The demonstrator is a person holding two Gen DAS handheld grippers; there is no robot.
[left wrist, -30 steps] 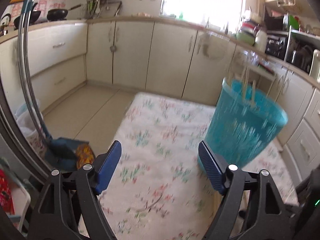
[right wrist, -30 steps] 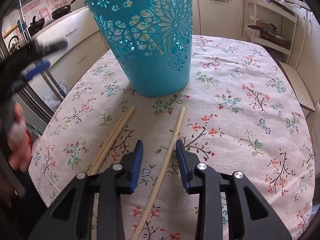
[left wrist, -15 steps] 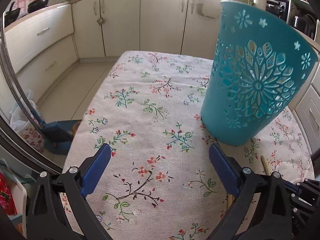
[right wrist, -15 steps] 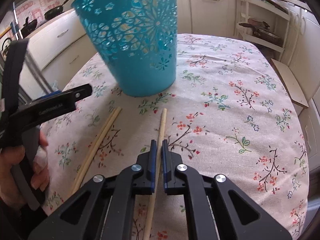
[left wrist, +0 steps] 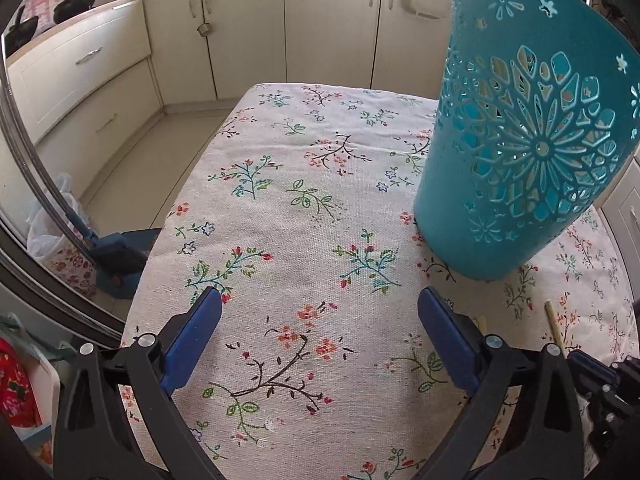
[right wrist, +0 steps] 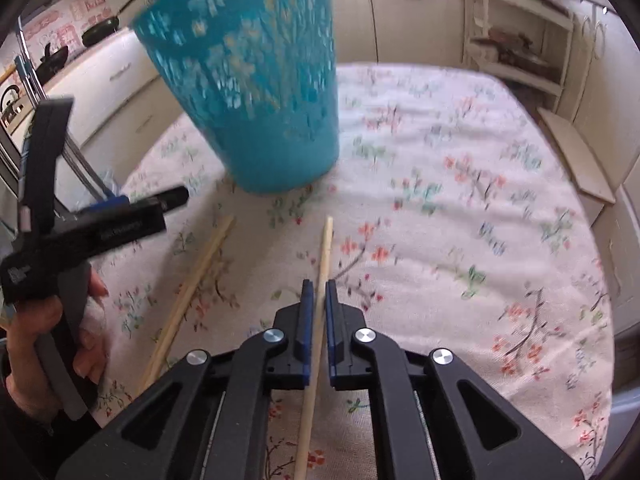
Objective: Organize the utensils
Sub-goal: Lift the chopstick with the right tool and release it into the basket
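Item: single chopstick (right wrist: 322, 272) — pale wood, lying lengthwise on the floral tabletop (right wrist: 460, 240), far tip toward the basket. The right gripper (right wrist: 316, 300) is pinched on it near mid-length, blue pads tight against both sides. Gripping at the middle probably keeps it balanced for lifting.

Item: chopstick pair (right wrist: 192, 288) — side by side and touching, left of the held stick, angled toward the same basket. Untouched; apparently next in line.

Item: teal basket (left wrist: 528, 140) — tall, perforated with a flower pattern, upright on the tabletop just beyond the chopstick tips. Judged to be the utensil holder. Pale sticks seem to show through the cutouts, though the contents cannot be confirmed.

Item: left gripper (left wrist: 320, 332) — fingers spread wide, nothing between them, hovering low over bare cloth left of the basket. In the right wrist view it is held by a hand (right wrist: 52, 336) beside the pair — likely placed to collect them or steady the basket.
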